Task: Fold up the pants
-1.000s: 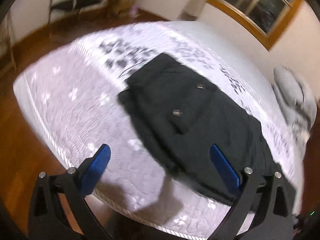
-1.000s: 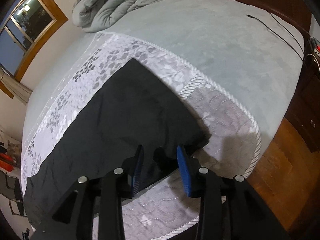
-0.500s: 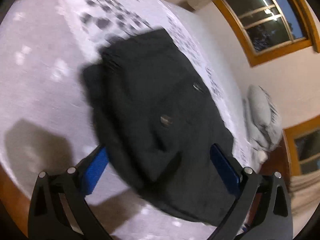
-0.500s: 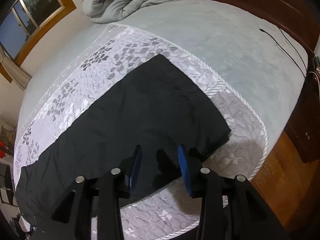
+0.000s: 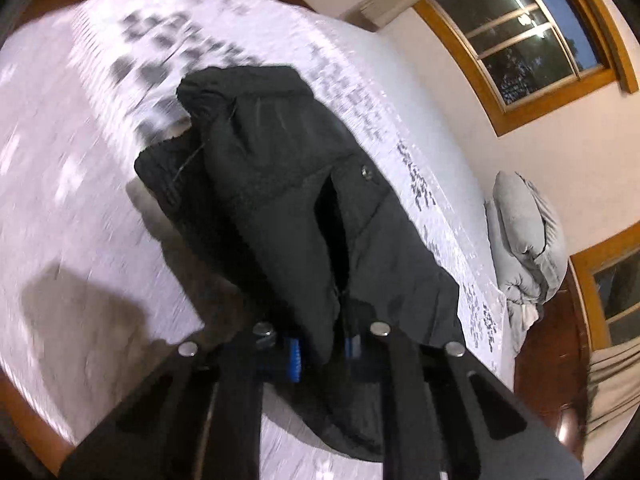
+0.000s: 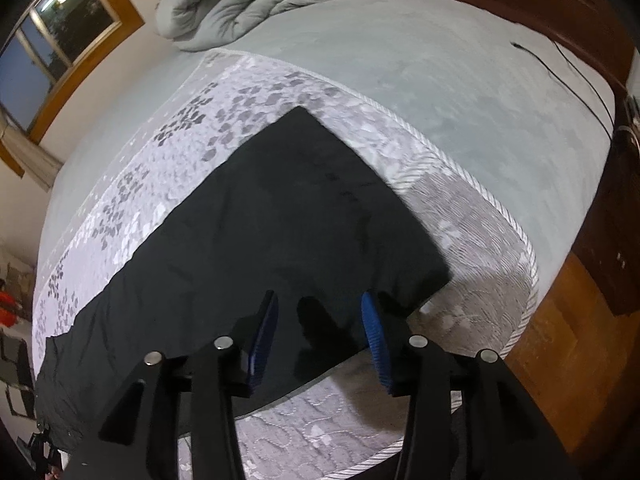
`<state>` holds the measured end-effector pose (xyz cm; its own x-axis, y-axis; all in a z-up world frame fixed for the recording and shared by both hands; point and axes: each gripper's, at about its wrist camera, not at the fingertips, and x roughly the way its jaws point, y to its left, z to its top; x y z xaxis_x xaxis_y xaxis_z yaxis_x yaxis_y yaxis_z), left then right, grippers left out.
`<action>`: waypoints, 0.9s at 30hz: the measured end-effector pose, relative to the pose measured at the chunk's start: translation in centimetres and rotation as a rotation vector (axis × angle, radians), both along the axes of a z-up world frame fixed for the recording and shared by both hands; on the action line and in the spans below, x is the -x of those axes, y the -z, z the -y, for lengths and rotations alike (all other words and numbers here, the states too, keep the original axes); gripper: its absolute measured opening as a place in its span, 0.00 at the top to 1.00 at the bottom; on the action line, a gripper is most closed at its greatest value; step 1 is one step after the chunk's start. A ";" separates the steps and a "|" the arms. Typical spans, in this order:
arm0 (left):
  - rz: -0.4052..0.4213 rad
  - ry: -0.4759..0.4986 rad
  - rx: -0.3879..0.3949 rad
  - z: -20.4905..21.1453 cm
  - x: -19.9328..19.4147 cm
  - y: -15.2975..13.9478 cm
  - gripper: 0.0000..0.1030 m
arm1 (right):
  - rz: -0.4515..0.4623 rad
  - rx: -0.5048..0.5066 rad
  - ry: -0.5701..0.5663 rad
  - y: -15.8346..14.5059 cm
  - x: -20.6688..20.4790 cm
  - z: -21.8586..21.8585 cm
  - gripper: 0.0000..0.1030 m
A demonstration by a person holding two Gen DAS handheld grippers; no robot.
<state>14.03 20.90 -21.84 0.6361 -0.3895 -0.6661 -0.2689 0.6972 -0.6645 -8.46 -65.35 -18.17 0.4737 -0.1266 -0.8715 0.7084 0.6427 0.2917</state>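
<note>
Bedspread (image 6: 480, 216) bearing black pants (image 6: 248, 240); my left gripper (image 5: 320, 350), wide apart earlier, is now clamping the waist at 6 o'clock; right gripper (image 6: 320, 332) is hovering, fingers apart—fold starting.

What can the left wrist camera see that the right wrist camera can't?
Only the left wrist view shows the left gripper shut on a bunched-up part of the pants, and a metal snap on them. Only the right wrist view shows the open right gripper above the flat leg end, plus a black cable. Both show the black pants, the bed, a grey blanket and a window.
</note>
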 end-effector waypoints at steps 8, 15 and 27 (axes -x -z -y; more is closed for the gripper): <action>0.002 0.007 -0.075 0.8 -1.6 -0.4 0.87 | 0.064 -0.190 0.097 1.9 3.7 2.5 0.40; -0.007 0.002 -0.101 0.0 -1.0 0.3 0.85 | 0.078 -0.263 0.165 3.7 5.8 4.4 0.39; -0.027 -0.029 -0.109 0.4 -0.5 1.7 0.76 | 0.202 -0.309 0.091 4.3 1.9 5.4 0.83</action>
<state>14.55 20.47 -23.52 0.6275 -0.2953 -0.7205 -0.3070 0.7565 -0.5774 -10.32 -70.74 -22.43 0.6386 0.0783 -0.7656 0.6671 0.4397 0.6014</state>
